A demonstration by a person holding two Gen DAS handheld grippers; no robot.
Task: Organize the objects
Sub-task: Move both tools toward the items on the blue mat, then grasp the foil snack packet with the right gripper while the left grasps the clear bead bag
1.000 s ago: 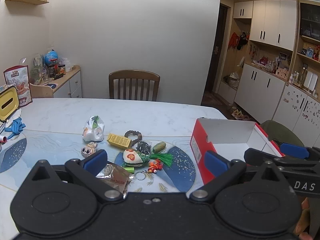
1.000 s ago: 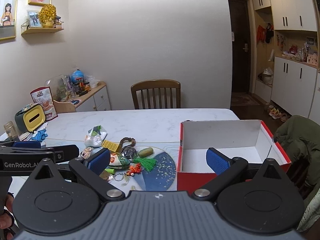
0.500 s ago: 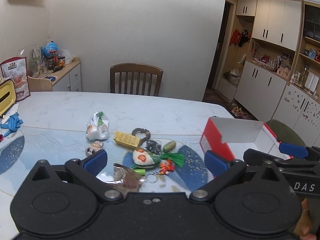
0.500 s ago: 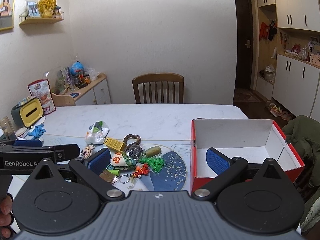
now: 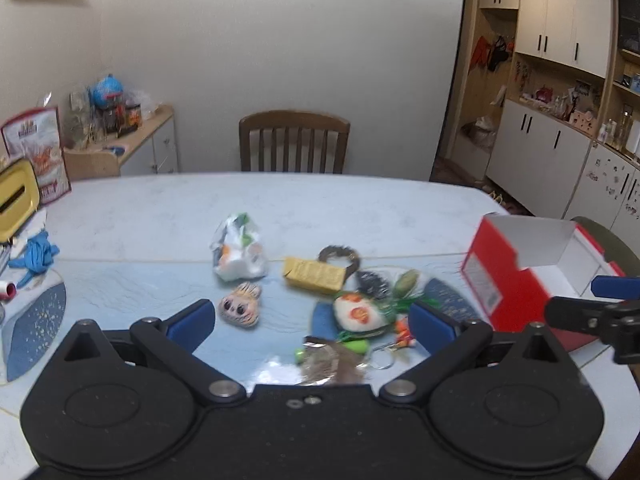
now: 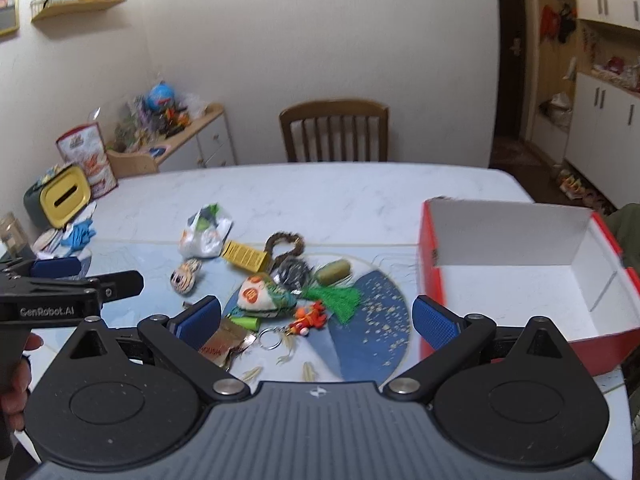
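Two grippers, left gripper (image 5: 310,318) and right gripper (image 6: 316,316), hover with ribbed blue pads spread wide, holding nothing. Small trinkets (a yellow carton (image 6: 245,255), a fabric pouch (image 6: 262,295)) lie clustered on the marble table (image 6: 340,196); the rectangular red cardboard box (image 6: 520,276) sits at three o'clock.

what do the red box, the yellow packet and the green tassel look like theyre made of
Red box: looks like cardboard, glossy red outside, matt white inside, with thin flat walls and sharp folded corners.
Yellow packet: probably printed paper or thin card; flat, crisp-edged, dark print on it. Foil cannot be ruled out.
Green tassel: seemingly thread or yarn, its fine loose strands fanning out.
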